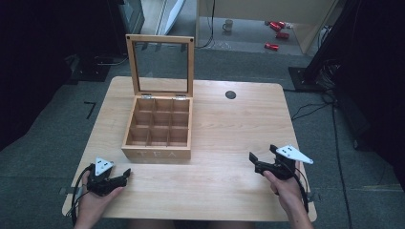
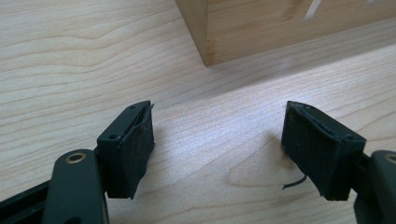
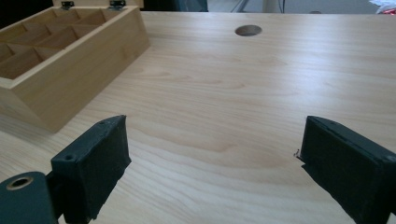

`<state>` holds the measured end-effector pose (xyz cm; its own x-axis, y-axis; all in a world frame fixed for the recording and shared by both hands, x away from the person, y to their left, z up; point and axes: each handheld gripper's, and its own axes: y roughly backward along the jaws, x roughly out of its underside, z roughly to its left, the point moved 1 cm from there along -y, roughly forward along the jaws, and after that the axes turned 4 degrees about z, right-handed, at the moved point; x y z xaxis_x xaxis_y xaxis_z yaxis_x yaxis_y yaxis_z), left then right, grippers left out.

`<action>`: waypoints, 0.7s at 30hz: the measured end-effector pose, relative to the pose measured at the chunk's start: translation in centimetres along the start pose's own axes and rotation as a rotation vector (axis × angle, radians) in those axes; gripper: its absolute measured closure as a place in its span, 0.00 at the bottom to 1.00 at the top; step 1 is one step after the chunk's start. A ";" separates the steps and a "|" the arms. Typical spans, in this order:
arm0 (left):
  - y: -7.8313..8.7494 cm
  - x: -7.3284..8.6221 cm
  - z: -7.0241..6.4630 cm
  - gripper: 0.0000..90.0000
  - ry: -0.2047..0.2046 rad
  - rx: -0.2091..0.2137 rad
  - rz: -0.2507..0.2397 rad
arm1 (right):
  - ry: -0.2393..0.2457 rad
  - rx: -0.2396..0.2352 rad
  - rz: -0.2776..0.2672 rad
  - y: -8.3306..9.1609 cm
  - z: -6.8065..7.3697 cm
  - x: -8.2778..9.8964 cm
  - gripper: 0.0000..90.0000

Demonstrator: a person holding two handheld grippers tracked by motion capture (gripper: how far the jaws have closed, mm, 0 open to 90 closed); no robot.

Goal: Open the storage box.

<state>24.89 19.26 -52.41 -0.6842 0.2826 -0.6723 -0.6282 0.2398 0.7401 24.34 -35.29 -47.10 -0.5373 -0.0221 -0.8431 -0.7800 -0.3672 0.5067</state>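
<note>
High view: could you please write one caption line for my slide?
Open wooden tea box on a table, lid upright; left gripper and right gripper open, empty.

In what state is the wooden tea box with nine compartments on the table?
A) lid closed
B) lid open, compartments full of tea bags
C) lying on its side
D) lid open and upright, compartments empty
D: the glass-paned lid stands upright behind the wooden tea box, and its compartments look bare.

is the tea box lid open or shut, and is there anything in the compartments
Open: the glass-paned lid stands upright behind the tea box. All nine compartments look empty.
</note>
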 end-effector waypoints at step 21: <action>0.1 0.0 -0.2 0.29 0.017 -0.015 0.002 | -0.045 0.188 0.203 4.2 -6.2 6.5 0.09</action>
<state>24.75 19.10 -52.40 -0.6917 0.2668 -0.6711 -0.6324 0.2252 0.7412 19.61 -42.77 -51.59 -0.6991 -0.0344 -0.7142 -0.6985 -0.1805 0.6924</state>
